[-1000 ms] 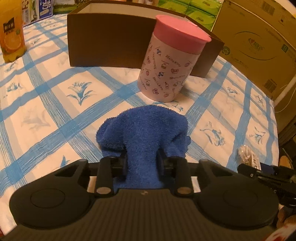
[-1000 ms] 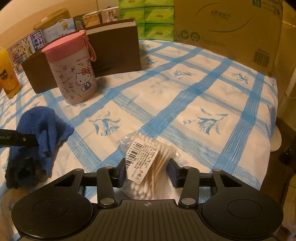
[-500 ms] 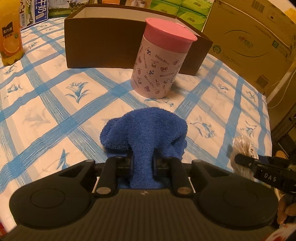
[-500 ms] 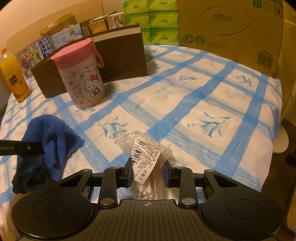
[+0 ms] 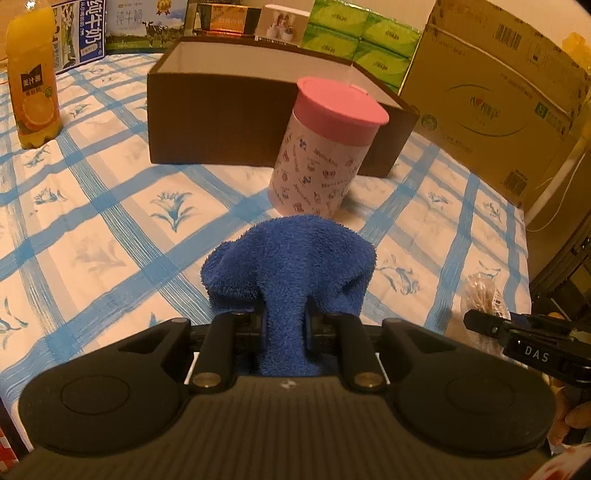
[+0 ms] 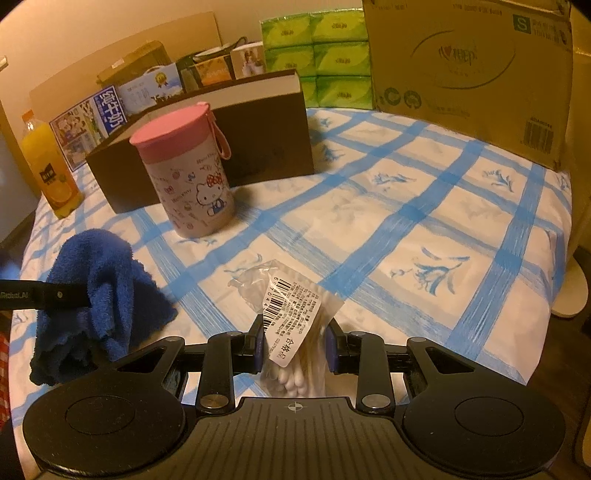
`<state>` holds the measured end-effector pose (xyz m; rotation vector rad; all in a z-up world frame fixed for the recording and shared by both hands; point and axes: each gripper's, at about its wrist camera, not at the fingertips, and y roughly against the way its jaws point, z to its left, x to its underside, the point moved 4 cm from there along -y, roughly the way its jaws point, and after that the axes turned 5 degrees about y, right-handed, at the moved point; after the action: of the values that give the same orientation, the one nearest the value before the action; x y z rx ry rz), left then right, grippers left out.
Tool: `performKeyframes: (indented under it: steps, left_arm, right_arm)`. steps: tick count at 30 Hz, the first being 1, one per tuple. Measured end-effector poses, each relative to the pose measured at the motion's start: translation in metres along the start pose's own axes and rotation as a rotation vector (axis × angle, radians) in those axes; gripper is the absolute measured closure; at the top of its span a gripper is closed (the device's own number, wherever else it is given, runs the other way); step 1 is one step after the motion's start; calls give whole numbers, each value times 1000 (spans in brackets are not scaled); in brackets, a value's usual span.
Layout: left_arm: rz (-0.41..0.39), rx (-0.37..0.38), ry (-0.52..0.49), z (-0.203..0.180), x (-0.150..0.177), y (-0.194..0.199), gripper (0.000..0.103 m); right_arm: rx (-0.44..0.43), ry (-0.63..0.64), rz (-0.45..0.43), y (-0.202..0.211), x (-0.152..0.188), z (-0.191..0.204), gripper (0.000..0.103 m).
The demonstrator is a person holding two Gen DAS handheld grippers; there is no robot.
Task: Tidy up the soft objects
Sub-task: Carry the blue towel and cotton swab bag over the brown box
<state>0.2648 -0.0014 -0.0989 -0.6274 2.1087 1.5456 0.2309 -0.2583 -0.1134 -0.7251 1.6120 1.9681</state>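
My left gripper [image 5: 283,321] is shut on a blue towel [image 5: 291,258] and holds it up off the checked tablecloth; the towel also shows in the right wrist view [image 6: 96,291], hanging from the left gripper's finger [image 6: 55,295]. My right gripper [image 6: 294,341] is shut on a clear bag of cotton swabs [image 6: 291,325], lifted above the table; the bag also shows at the right of the left wrist view [image 5: 482,295]. An open brown box [image 5: 236,110] stands ahead, also seen in the right wrist view [image 6: 258,129].
A pink-lidded Hello Kitty canister [image 5: 325,147] stands in front of the box. An orange juice bottle [image 5: 33,85] is at the far left. A large cardboard carton [image 6: 469,70], green tissue packs [image 6: 317,55] and milk cartons [image 5: 81,33] line the back.
Both grippers closed tighter on their loads and rose, lifting the towel and the swab bag off the cloth. The box's open top came into sight.
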Motion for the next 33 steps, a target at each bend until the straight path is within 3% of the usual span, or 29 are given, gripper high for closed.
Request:
performKeyframes:
  steps: [8, 15, 26, 33]
  left_arm:
    - [-59, -10, 7, 8, -21, 18, 88]
    - [-136, -22, -20, 16, -57, 35, 88]
    - [-277, -26, -117, 13, -151, 48, 88]
    - [-336, -6, -156, -7, -221, 24, 88]
  right_arm:
    - [-24, 25, -32, 5, -16, 2, 72]
    - [-51, 72, -91, 5, -50, -3, 72]
    - [-145, 113, -210, -5, -142, -10, 72]
    - [-188, 160, -295, -26, -212, 0, 72]
